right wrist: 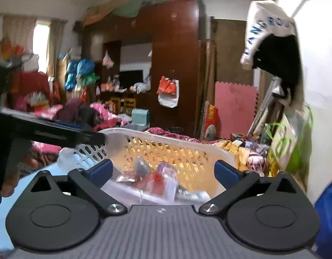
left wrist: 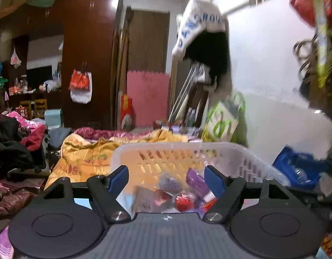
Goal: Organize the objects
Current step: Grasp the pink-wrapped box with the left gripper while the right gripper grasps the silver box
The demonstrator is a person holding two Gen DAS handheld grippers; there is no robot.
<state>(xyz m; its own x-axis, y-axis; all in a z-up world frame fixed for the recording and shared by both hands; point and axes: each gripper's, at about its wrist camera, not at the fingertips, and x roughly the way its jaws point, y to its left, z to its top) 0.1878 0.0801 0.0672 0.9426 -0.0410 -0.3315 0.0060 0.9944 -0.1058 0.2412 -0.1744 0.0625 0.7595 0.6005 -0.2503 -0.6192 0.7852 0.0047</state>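
Holding both grippers open over the white basket, nothing gripped.

We see the left gripper and right gripper with fingers spread and empty, the basket at twelve o'clock just ahead on the bed. Inside lie small wrapped items: a red packet, a purple box and clear wrappers, loosely heaped. We judge the risk to be a finger catching the rim and tipping the light basket, or crinkly wrappers slipping from a grip.
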